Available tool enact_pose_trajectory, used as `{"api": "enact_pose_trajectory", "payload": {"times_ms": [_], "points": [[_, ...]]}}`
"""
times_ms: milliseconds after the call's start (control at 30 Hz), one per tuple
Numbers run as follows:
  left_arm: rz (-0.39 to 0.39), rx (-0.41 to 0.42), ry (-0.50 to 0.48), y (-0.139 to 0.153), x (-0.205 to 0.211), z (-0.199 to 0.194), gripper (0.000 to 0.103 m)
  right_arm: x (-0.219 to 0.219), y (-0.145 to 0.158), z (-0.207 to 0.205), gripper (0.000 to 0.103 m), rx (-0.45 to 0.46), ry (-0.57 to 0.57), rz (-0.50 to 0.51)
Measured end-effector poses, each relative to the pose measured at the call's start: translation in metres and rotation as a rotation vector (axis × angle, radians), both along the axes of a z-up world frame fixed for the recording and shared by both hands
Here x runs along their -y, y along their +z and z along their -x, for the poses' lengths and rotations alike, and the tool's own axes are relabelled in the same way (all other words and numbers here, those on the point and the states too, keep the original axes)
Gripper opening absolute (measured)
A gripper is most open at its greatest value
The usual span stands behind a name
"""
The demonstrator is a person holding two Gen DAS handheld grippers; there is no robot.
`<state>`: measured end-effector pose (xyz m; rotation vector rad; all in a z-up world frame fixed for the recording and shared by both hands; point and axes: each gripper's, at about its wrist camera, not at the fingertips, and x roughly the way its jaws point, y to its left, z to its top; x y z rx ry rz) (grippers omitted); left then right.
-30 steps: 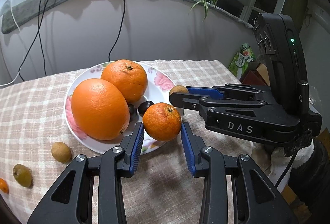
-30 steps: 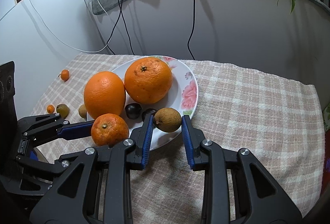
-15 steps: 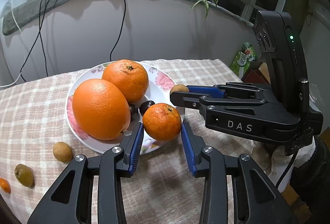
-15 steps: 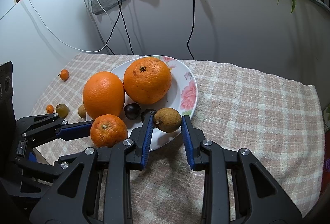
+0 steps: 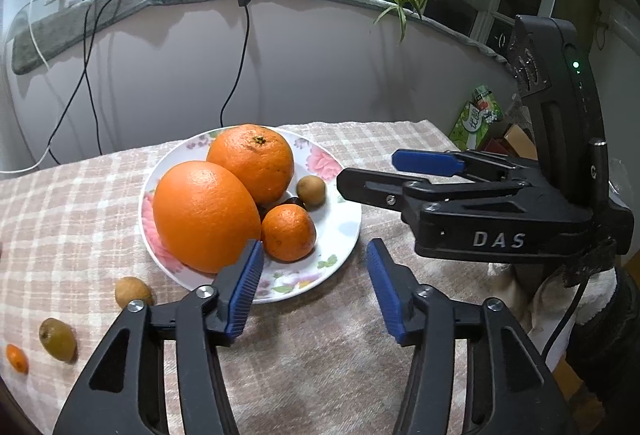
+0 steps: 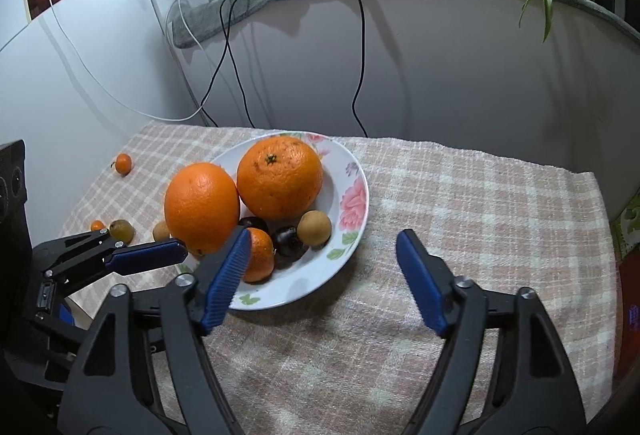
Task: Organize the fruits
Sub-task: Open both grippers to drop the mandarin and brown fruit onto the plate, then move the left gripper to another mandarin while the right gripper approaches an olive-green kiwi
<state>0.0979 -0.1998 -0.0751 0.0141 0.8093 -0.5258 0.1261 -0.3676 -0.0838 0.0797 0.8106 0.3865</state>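
A white flowered plate [image 5: 344, 231] [image 6: 352, 235] holds two big oranges [image 5: 206, 215] [image 5: 251, 163], a small mandarin [image 5: 289, 233] [image 6: 260, 255], a brown longan [image 5: 311, 190] [image 6: 315, 227] and dark fruits [image 6: 286, 239]. My left gripper [image 5: 314, 285] is open and empty, just in front of the plate. My right gripper [image 6: 322, 277] is open and empty at the plate's near right rim; it also shows from the side in the left wrist view [image 5: 424, 171].
On the checked cloth left of the plate lie a longan [image 5: 132, 291], a greenish fruit [image 5: 58, 339] and small orange fruits [image 5: 17, 358] [image 6: 123, 163]. Cables hang down the wall behind. Boxes [image 5: 476, 117] stand past the table's right edge.
Both grippers opened wide and drew back from the plate. The mandarin left my left gripper and the longan left my right gripper; both now lie on the plate.
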Motion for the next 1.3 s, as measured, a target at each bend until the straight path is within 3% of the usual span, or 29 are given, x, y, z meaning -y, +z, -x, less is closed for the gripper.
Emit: {"api": "enact_pose_trajectory", "payload": {"times_ms": [133,300,833,1300], "points": [[0.001,0.005,0.006,0.001,-0.002,0.002,0.064,0.000,0.003,0.002,0.080,0.006,-0.006,0.007],[0.007,0.009,0.013,0.004,-0.005,0.005,0.067,-0.002,0.006,0.006,0.080,0.009,-0.004,0.016],[0.034,0.040,0.069,0.018,-0.039,0.027,0.068,-0.011,0.024,0.028,0.080,0.065,-0.033,-0.033],[0.033,0.058,0.203,0.024,-0.104,0.042,0.068,-0.055,0.033,0.042,0.081,0.064,0.051,0.015]]}}
